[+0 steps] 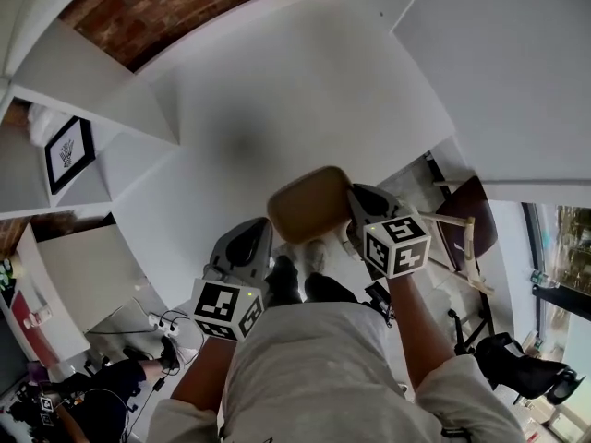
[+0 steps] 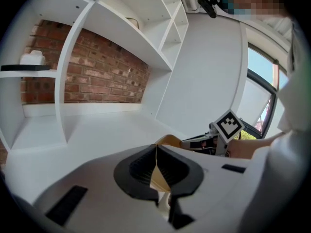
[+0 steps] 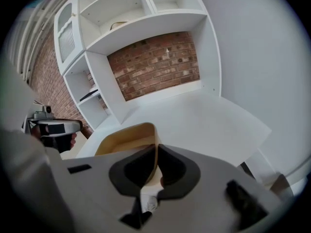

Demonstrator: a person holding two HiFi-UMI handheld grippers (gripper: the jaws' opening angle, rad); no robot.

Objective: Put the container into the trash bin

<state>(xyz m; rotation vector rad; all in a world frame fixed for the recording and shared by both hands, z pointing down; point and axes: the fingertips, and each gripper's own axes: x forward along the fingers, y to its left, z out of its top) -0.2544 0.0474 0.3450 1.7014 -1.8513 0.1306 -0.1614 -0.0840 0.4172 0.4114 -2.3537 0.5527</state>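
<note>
White worktop ahead; tan container clamped at its rim by left gripper and right gripper, liable to buckle if tugged apart.

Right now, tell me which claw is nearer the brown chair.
Right. The right claw grips the container on the chair side; the left claw grips its opposite side, farther away.

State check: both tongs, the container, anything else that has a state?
left tongs: shut on the container's rim.
right tongs: shut on the container's rim, opposite side.
container: held up between both tongs, no lid, the inside that shows looks empty.
trash bin: not in view.
</note>
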